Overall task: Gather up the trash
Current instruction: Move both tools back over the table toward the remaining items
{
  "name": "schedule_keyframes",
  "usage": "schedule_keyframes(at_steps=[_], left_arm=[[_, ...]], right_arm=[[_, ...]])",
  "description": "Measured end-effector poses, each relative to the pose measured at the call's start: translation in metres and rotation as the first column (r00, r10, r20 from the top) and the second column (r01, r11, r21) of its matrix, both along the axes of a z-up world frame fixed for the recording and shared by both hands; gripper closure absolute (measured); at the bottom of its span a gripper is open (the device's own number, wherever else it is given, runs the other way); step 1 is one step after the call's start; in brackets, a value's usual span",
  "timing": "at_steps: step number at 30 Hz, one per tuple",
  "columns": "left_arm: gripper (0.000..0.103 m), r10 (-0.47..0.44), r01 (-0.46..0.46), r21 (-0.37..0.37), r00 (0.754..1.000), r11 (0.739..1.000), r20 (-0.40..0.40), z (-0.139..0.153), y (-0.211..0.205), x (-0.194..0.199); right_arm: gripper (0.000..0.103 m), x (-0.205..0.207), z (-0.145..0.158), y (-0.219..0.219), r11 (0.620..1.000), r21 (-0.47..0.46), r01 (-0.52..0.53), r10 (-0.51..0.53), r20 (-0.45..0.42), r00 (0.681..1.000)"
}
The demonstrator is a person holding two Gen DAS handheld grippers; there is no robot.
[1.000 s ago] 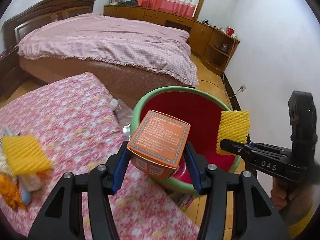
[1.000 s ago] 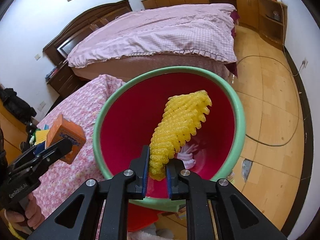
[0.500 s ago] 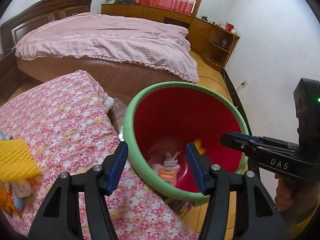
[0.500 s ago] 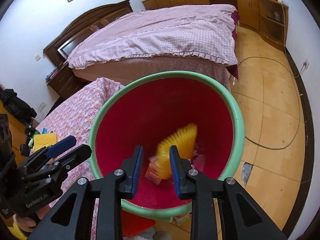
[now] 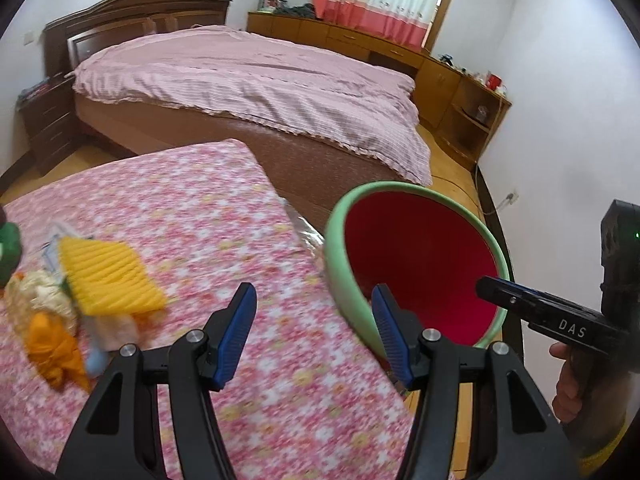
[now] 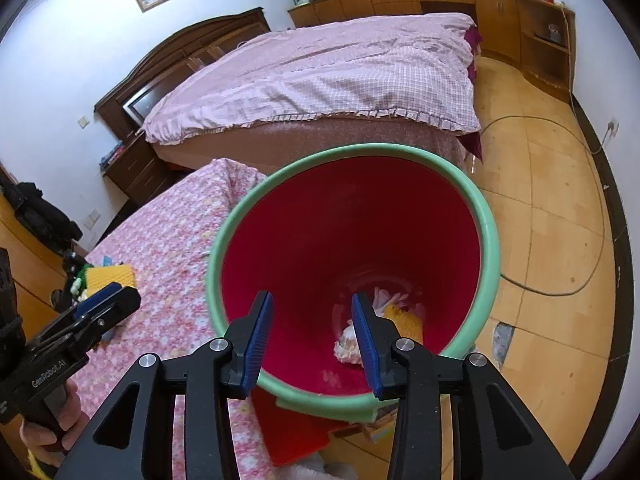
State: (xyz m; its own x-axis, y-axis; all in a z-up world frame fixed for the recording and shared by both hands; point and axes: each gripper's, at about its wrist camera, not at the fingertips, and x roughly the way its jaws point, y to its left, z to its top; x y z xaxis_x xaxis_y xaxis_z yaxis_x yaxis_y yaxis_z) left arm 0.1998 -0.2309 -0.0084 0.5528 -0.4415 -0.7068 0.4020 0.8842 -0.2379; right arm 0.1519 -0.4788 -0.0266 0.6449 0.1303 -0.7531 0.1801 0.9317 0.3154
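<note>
My left gripper [image 5: 314,320] is spread wide with nothing between its blue pads [image 5: 236,332]. It points out over the table edge: the left finger hangs over the pink floral tablecloth [image 5: 192,216], the right finger in front of the bin's green rim. It sits level, fingers aimed forward toward the bed [image 5: 256,80].

My right gripper [image 6: 312,332] is also released and empty, jaws parted. I hold it tipped downward, looking straight into the mouth of the red bin [image 6: 492,232], so that both pads frame the bin's inside. From the left wrist camera I see the right gripper from the side [image 5: 516,302], reaching in from the right to just above the bin's near rim [image 5: 336,248], with my right hand [image 5: 568,384] wrapped on its grip below.

Down at the bottom of the bin lie a yellow foam net [image 6: 406,318] and some whitish crumpled trash [image 6: 348,344], partly hidden behind my right finger.

More trash waits on the table, well to the left of the bin: a second yellow foam net [image 5: 108,276] resting on top of a heap, with an orange scrap [image 5: 56,344] and pale crumpled stuff [image 5: 36,296] beneath and beside it. That part is blurred, so I cannot name the smaller pieces. In the right wrist view my left gripper [image 6: 104,304] hovers above the cloth, in front of that pile.
</note>
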Motion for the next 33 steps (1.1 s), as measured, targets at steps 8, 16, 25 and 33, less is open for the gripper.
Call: schedule_keyframes(at_steps=[8,16,25,33], left_arm=[[0.043,0.092,-0.092,-0.003,0.995,0.996,0.032,0.016,0.048,-0.016],[0.043,0.170,-0.171,-0.002,0.984,0.985,0.057,0.030,0.108,-0.032],[0.043,0.326,-0.327,0.032,0.945,0.944,0.039,0.019,0.184,-0.026],[0.043,0.474,-0.474,0.024,0.880,0.880,-0.033,-0.005,0.239,0.000]], right_arm=[[0.060,-0.012,0.014,0.035,1.000,-0.016,-0.026,0.027,0.045,0.999],[0.039,-0.011,0.023,0.085,0.993,-0.005,-0.120,0.120,0.086,0.989],[0.035,0.001,0.027,0.139,0.980,-0.032,-0.196,0.198,0.110,0.974],[0.030,0.014,0.020,0.165,0.979,-0.042,-0.200,0.204,0.116,0.972]])
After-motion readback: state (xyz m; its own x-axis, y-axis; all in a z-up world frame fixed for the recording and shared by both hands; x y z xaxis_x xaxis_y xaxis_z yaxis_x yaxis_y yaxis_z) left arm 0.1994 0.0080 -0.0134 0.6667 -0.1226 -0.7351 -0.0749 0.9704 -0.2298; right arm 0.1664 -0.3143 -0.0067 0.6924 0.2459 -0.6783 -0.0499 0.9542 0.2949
